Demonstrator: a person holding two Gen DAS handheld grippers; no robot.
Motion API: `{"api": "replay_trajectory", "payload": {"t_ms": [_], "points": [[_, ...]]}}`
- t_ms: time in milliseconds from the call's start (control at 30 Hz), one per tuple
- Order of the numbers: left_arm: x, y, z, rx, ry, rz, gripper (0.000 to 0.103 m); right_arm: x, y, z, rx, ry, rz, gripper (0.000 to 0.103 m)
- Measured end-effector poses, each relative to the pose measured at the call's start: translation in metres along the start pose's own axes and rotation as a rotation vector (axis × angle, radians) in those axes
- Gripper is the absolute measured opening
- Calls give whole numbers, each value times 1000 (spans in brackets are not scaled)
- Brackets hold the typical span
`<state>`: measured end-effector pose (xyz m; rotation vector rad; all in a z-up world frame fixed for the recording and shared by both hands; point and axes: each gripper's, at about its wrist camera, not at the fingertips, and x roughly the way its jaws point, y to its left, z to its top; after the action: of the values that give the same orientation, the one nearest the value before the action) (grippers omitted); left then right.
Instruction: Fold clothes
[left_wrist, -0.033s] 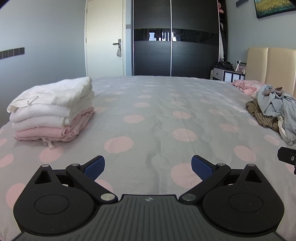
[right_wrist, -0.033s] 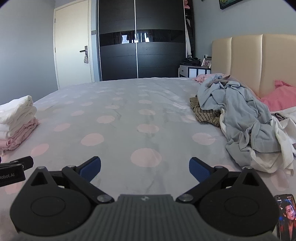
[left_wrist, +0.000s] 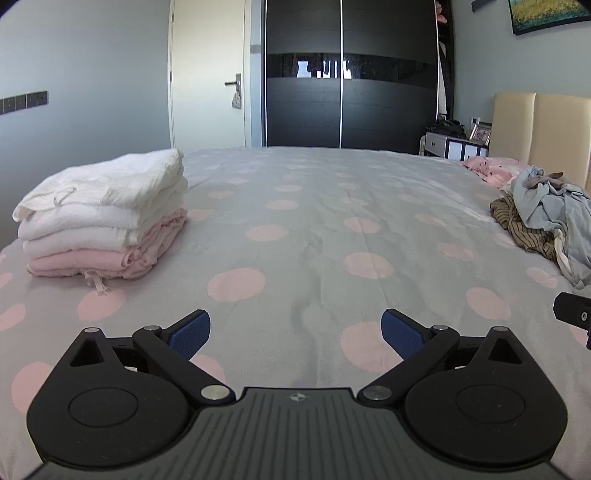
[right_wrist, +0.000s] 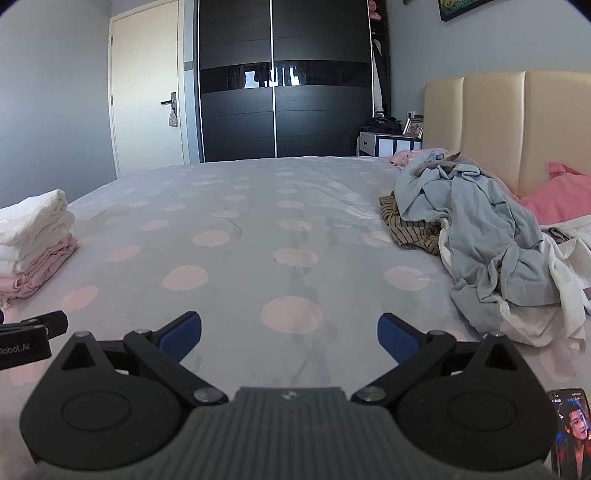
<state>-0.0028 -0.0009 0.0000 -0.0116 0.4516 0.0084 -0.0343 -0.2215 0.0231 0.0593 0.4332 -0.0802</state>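
Bedroom, daylight; grey walls, dark sliding wardrobe (left_wrist: 351, 74) at 12 o'clock, cream door (left_wrist: 208, 74) at 11 o'clock, padded headboard (right_wrist: 491, 125) at 2 o'clock.

Item 1. Bed (left_wrist: 314, 229), grey cover with pink dots; middle expanse bare, serving as the folding surface.

Item 2. Folded stack (left_wrist: 107, 214), 10 o'clock in the left wrist view: white pieces on top, pink beneath, edges roughly squared, a drawstring trailing from the bottom layer.

Item 3. Unfolded heap (right_wrist: 487, 236), 2 o'clock in the right wrist view, near the headboard: pale blue garment uppermost, striped olive piece (right_wrist: 410, 225) at its near-left edge, white cloth (right_wrist: 554, 295) under its right side, pink fabric (right_wrist: 565, 195) behind. These are the clothes left to fold.

Item 4. Left tongs (left_wrist: 295, 334): blue pads wide apart, nothing between them, hovering over the bare cover.

Item 5. Right tongs (right_wrist: 290, 332): blue pads wide apart, empty, likewise over bare cover, well apart from the heap.

Item 6. Phone (right_wrist: 570, 432), screen lit, at 5 o'clock by the right tongs.

Handling note (judgement): step in hand is fetching the next garment. Best taken from the top of the heap, the blue piece, pinched at a seam or hem and not a bunched fold, so that neighbours do not drag along; carry it to the bare middle and spread flat, clear of the stack and phone.
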Motion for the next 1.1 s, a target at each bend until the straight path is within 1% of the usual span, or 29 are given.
{"api": "replay_trajectory", "payload": {"t_ms": [67, 100, 167, 233, 400, 500, 767, 900, 1000, 1100], "points": [[-9, -3, -4, 8, -38, 33, 101, 0, -1, -1, -1, 11, 2, 102], [-11, -6, -4, 13, -30, 49, 101, -1, -3, -1, 0, 13, 4, 102], [-9, -8, -2, 14, 1, 20, 101, -6, -1, 0, -26, 0, 5, 102], [-7, -12, 2, 32, 5, -21, 101, -9, 3, -4, -46, 2, 3, 102], [-8, -14, 6, 28, -20, -23, 101, -2, -2, -10, -43, 21, -3, 102], [-5, -10, 6, 12, -11, -39, 101, -3, -3, -10, -34, 12, 0, 102], [-5, -8, 4, 12, 7, -29, 101, -3, -4, -12, -29, 6, 0, 102], [-1, -6, 3, 7, 40, -45, 101, -2, -6, -13, -17, 6, 0, 102], [-2, -7, 2, 50, 34, -80, 101, -2, -8, -13, -7, -1, -5, 102], [-4, -10, 2, 61, 24, -67, 101, -2, -10, -14, 12, -9, -10, 102]]}}
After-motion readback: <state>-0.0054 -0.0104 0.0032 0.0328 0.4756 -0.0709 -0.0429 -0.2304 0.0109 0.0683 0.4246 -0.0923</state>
